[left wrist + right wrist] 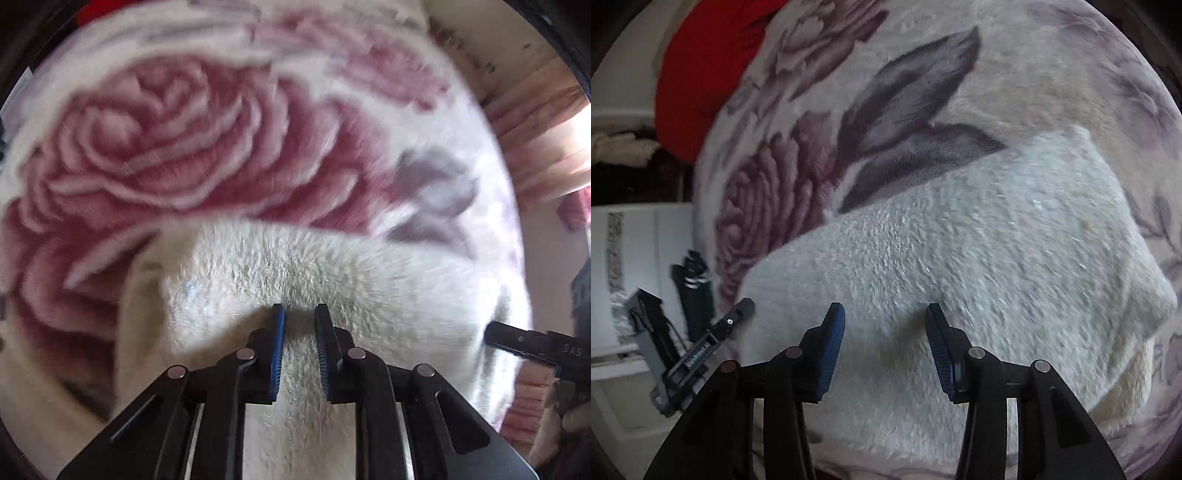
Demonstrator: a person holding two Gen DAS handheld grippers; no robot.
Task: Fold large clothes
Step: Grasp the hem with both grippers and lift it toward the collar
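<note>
Fleece garment (960, 258) lies folded on a rose-print blanket (166, 147).
Left gripper (300, 314) pinches a ridge of its white pile between narrowly parted fingers; right gripper (885, 314) stands spread wide over its near edge.

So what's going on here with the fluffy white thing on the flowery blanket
A person with a gripper in each hand is folding a fluffy white garment lying on a rose-print blanket. The left gripper has its jaws nearly closed, pinching a ridge of the white fabric at its near edge. The right gripper is open, its jaws spread over the garment and gripping nothing. The garment looks bunched into a thick bundle, and a red cloth lies past the blanket.
</note>
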